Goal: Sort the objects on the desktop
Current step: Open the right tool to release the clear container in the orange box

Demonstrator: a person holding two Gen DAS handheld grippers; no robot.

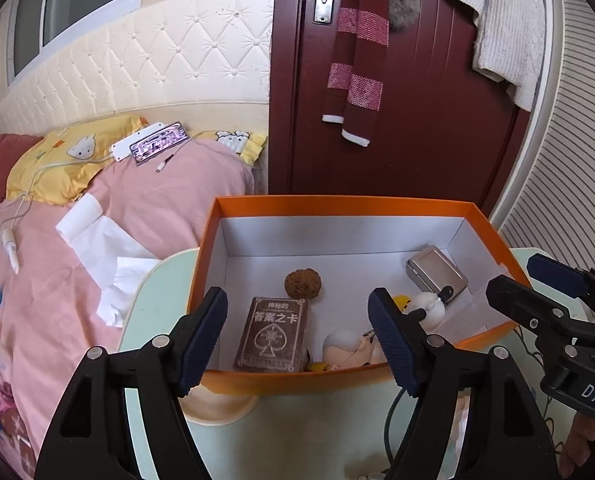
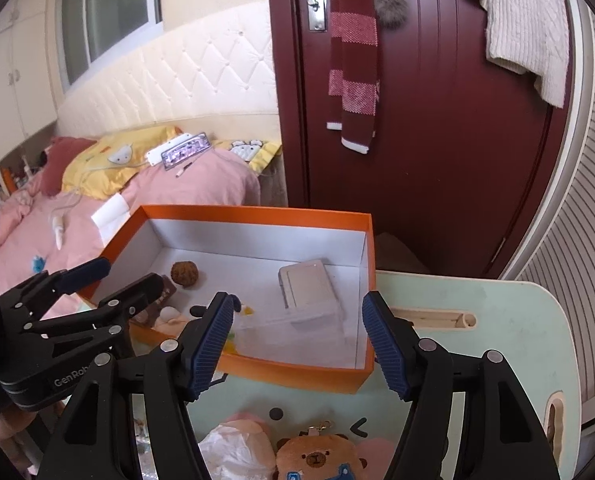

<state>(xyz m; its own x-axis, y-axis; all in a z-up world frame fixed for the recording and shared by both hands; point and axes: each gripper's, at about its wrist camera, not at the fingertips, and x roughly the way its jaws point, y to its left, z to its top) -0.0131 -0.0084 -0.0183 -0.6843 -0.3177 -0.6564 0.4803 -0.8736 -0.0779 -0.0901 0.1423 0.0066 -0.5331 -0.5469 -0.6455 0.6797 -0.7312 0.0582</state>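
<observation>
An orange box (image 1: 337, 202) with a white inside stands on the pale green table (image 1: 297, 432). In it lie a brown card deck (image 1: 273, 334), a brown ball (image 1: 303, 283), a grey tin (image 1: 436, 274), a white and yellow figure (image 1: 425, 306) and a small doll head (image 1: 349, 346). My left gripper (image 1: 297, 336) is open and empty, just before the box's near wall. My right gripper (image 2: 297, 344) is open and empty over the box's near right part (image 2: 305, 376). A bear plush (image 2: 317, 460) and crumpled white paper (image 2: 233, 452) lie below it.
A pink bed (image 1: 57, 280) with yellow pillow, phone and tissue is on the left. A dark red door (image 1: 417, 120) with hanging scarf stands behind the box. The table has a slot (image 2: 433, 318) on the right; its edge is near.
</observation>
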